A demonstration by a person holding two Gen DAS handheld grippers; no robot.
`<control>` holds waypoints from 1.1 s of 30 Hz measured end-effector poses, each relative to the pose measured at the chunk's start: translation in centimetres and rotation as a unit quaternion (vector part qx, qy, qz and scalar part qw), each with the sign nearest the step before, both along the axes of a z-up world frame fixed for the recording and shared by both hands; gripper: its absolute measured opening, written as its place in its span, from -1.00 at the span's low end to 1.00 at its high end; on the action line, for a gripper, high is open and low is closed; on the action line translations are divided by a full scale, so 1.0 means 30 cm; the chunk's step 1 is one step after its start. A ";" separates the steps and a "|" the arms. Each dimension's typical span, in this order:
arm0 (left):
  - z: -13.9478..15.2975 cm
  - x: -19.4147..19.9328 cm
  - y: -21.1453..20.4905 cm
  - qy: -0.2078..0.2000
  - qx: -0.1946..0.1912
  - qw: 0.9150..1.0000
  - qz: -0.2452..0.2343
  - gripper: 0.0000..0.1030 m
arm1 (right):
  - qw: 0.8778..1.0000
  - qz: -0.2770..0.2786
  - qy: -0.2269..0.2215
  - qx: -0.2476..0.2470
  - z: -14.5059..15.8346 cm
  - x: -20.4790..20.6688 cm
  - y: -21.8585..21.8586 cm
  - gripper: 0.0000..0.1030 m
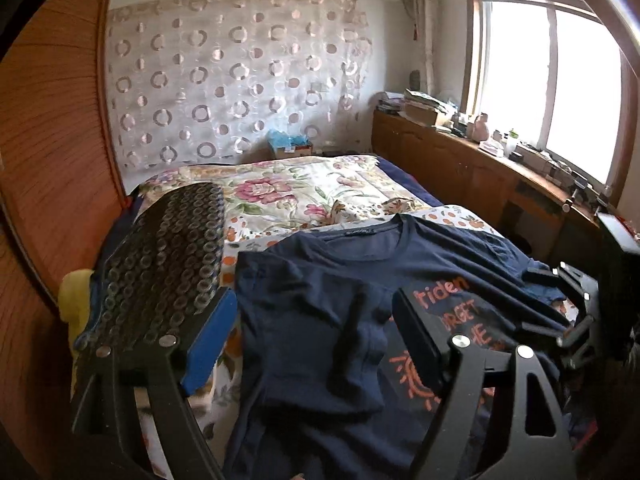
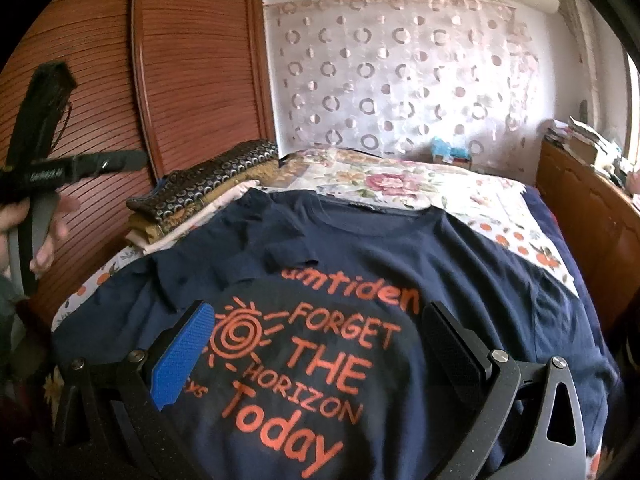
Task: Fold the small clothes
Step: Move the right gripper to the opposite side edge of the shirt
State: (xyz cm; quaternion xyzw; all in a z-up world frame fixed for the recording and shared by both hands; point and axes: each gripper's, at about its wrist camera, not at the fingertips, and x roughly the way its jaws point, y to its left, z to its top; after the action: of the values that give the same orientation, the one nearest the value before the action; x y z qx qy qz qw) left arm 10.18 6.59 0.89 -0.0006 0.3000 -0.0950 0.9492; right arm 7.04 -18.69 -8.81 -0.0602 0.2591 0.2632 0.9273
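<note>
Bedroom walls close in on the bed (image 1: 320, 192): a ribbed wooden wardrobe (image 2: 192, 80) stands hard against its side at nine o'clock, a low wooden cabinet (image 1: 460, 160) runs along it at three o'clock under a bright window (image 1: 560, 80), and a sheer curtain with ring patterns (image 1: 240, 80) hangs at twelve o'clock. Open room for moving lies over the flowered bedspread beyond the shirt's collar.

A cardboard box (image 1: 290, 146) with blue crumpled stuff in it sits at the head of the bed. Papers and small things crowd the cabinet top.

The navy T-shirt (image 2: 400, 248) lies spread face up on the near half of the bed, soft and wrinkled, with orange lettering and a spiral sun. One sleeve is folded in across the chest at about ten o'clock. Folded patterned cloth (image 2: 208, 184) is stacked beside the wardrobe.

The left gripper (image 1: 304, 320) has its jaws wide apart with nothing between them. The right gripper (image 2: 316, 340) hovers above the print, jaws wide, gripping nothing. A hand (image 2: 44, 224) holds the left gripper's handle.
</note>
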 end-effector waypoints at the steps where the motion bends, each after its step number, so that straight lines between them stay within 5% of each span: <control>1: -0.009 -0.012 0.007 0.002 0.001 1.000 0.003 0.57 | 1.000 0.003 0.000 -0.001 0.003 0.010 0.008 1.00; 19: -0.199 -0.044 -0.034 0.051 0.010 0.999 0.004 0.57 | 1.000 -0.013 -0.002 -0.022 -0.024 0.007 -0.032 0.95; 33: -0.363 0.031 -0.106 0.127 0.018 0.992 -0.008 0.57 | 0.986 -0.160 0.019 -0.032 -0.057 -0.037 -0.495 0.69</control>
State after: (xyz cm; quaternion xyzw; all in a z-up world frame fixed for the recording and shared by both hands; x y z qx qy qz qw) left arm 11.11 3.42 -10.00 0.0064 0.4196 -0.0964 0.9026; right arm 5.94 -33.55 -10.53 -0.0422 0.2916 0.1046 0.9499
